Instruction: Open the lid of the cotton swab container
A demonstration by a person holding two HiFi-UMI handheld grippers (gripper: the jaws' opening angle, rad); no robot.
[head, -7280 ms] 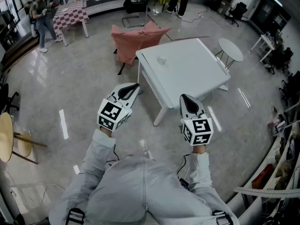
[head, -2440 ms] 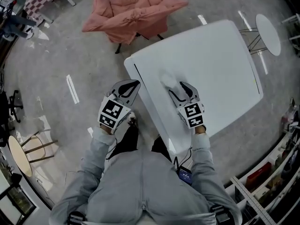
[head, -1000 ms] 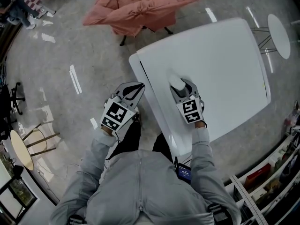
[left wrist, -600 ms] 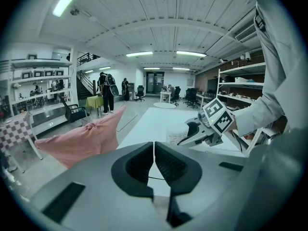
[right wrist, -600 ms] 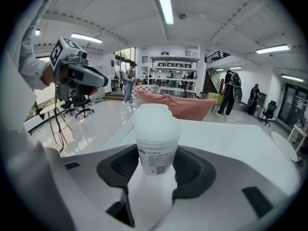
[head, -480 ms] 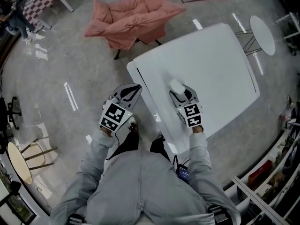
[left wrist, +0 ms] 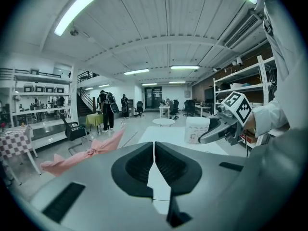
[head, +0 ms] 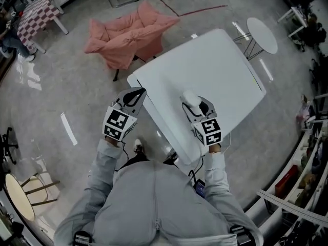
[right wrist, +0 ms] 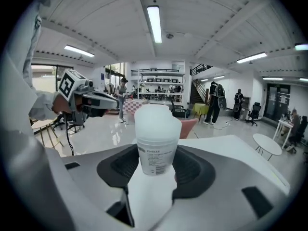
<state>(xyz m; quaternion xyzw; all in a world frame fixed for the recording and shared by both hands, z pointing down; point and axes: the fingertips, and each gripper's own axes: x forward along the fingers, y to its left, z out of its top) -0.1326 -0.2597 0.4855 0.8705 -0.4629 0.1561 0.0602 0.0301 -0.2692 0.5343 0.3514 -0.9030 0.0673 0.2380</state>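
**Right tongs have the swab tub, lid on**

The right gripper [head: 191, 103] is over the near edge of the white table [head: 225, 60], and its jaws are clamped on the cotton swab container [right wrist: 155, 154]. They pinch the pale, labelled tub from both sides, low on its body. The tub stands upright between the dark pads, label facing the camera. Its translucent domed lid [right wrist: 156, 118] sits square on top, closed.

Over to the other side. The left gripper [head: 135, 95] is just off the table's left edge, near the closest corner, over the grey floor. Its jaws are pressed together along a thin seam with nothing between them. From its own view it looks across the tabletop at the right gripper, which carries the tub out in front of its marker cube. The two grippers are well apart, the table's near corner between them.

Beyond the table's far-left side sits a chair draped in pink cloth [head: 130, 32]. Off the table's far-right corner stands a small round table [head: 262, 35]. The person's grey sleeves run in from the near side of the table to both grippers.
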